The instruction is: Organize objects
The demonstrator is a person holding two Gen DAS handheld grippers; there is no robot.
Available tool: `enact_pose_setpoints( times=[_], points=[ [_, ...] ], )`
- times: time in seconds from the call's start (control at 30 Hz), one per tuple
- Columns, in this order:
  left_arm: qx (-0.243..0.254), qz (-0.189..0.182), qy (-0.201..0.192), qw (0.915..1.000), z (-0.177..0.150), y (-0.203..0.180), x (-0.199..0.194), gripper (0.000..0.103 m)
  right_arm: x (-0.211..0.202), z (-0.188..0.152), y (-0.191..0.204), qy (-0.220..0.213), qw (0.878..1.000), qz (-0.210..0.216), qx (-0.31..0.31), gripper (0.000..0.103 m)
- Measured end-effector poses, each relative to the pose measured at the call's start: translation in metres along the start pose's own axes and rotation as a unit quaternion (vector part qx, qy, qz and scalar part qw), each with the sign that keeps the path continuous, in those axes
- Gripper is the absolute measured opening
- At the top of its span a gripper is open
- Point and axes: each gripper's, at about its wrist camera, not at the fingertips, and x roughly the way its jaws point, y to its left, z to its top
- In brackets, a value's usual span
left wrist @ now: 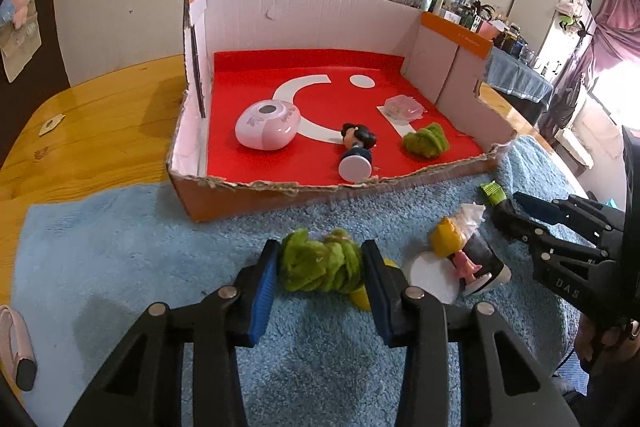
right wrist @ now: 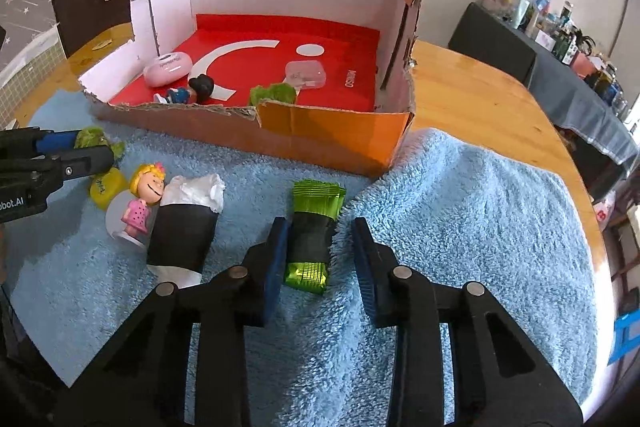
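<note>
My left gripper is shut on a fluffy green scrunchie, held between both pads just above the blue towel. My right gripper is open around a green and black snack packet lying on the towel; the left pad touches it, the right pad stands apart. A blonde doll in pink and a black roll with white paper lie to the left of the packet. The open cardboard box with a red floor holds a pink case, a dark-haired doll, another green scrunchie and a clear case.
A yellow round object lies under my left gripper's fingers. The towel lies on a wooden table. A pink handle lies at the towel's left edge. A cluttered shelf stands at the far right.
</note>
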Motion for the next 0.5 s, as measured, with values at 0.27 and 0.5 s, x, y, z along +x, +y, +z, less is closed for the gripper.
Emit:
enact_pose_setpoints(
  times=[0.27, 0.5],
  points=[
    [0.003, 0.000, -0.017, 0.9998, -0.002, -0.002, -0.016, 0.043, -0.009, 0.004, -0.001, -0.009, 1.000, -0.003, -0.002, 0.019],
    [0.007, -0.002, -0.022, 0.9997, -0.005, -0.005, -0.023, 0.043, -0.008, 0.004, 0.002, -0.006, 1.000, 0.007, 0.000, 0.016]
  ],
)
